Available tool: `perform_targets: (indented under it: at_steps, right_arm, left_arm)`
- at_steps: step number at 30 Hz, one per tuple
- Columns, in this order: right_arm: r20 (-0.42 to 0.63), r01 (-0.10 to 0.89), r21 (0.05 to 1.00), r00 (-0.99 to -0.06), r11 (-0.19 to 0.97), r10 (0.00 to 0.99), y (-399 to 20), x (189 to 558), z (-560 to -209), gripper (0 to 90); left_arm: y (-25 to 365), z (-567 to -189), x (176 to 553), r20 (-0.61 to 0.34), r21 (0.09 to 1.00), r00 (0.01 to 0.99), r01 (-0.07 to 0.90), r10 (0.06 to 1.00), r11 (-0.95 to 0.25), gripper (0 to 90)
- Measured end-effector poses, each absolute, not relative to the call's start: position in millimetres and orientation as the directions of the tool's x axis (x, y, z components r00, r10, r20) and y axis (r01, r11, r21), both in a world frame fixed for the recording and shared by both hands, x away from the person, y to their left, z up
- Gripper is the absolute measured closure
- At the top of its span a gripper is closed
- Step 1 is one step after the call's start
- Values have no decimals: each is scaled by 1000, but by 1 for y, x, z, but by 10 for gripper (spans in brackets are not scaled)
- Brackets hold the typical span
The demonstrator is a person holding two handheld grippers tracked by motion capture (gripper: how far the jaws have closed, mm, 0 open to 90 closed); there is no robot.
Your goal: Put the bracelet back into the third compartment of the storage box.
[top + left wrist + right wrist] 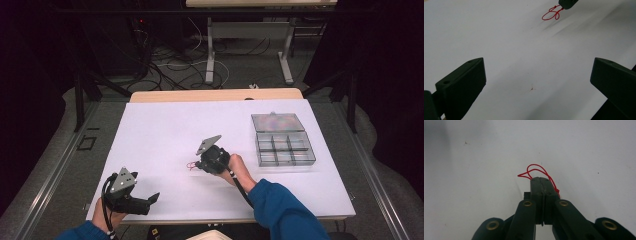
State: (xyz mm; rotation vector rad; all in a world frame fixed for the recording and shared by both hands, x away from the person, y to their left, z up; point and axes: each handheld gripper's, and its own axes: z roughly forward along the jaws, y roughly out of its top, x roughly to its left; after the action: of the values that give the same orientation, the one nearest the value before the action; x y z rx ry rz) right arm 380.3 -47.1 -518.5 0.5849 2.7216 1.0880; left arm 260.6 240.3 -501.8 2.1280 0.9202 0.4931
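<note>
Red string [537, 171]: thin, looped, lying on the white table sheet [165, 130] near the middle of the table, a little toward the person's side. In the right gripper view two loops stand out past the jaw tips and one strand runs back along the right side of the jaws. In the left gripper view the loops [551, 14] lie flat on the sheet, far up the frame.

Right gripper [540, 180]: jaws pressed together with no gap at the tips, pinching the string. In the high view it sits mid-table [197, 165], tips pointing left and low against the sheet, grey plate on top, black cable trailing back along a blue sleeve [280, 207].

Left gripper [155, 198]: near the front-left edge of the sheet, well apart from the string. Jaws spread wide, nothing between them; its own view shows bare sheet between the two jaws, with a small reddish speck [532, 88] on the sheet.

Clear plastic compartment box [284, 149]: right side of the sheet, well apart from both grippers, lid [278, 122] open and lying flat behind it. Contents too small to tell.

No readable writing, brand or label anywhere.

Beyond the table: cables on the floor [170, 62] and metal table legs [210, 52].
</note>
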Motion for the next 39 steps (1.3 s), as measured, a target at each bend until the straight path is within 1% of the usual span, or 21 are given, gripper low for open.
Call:
perform_targets:
  at_steps: [5,18,19,25,27,31,32,39]
  right_arm:
    - [-11,299,689,-907,660,422,-57,378,-516,900]
    - [-6,316,693,-896,648,443,-81,368,-508,900]
    - [-7,303,700,-902,646,431,-83,368,-507,900]
    - [-2,322,701,-891,636,454,-94,362,-504,900]
    - [-12,310,708,-893,635,449,-100,360,-502,900]
    - [-4,321,715,-886,621,463,-105,356,-499,900]
    - [-13,308,714,-892,628,452,-107,356,-498,900]
    - [-17,324,722,-876,612,483,-126,349,-495,900]
  left_arm:
    - [240,-501,261,45,761,672,456,739,-461,2]
    - [240,-501,260,48,758,674,455,737,-467,2]
    - [240,-501,260,49,758,674,456,737,-467,2]
    - [240,-501,260,47,762,676,451,735,-464,2]
    - [239,-501,260,49,764,675,450,736,-463,2]
    - [239,-501,260,49,764,675,450,737,-463,2]
    - [239,-501,260,51,763,675,450,736,-464,2]
    - [239,-501,260,54,761,675,449,736,-467,2]
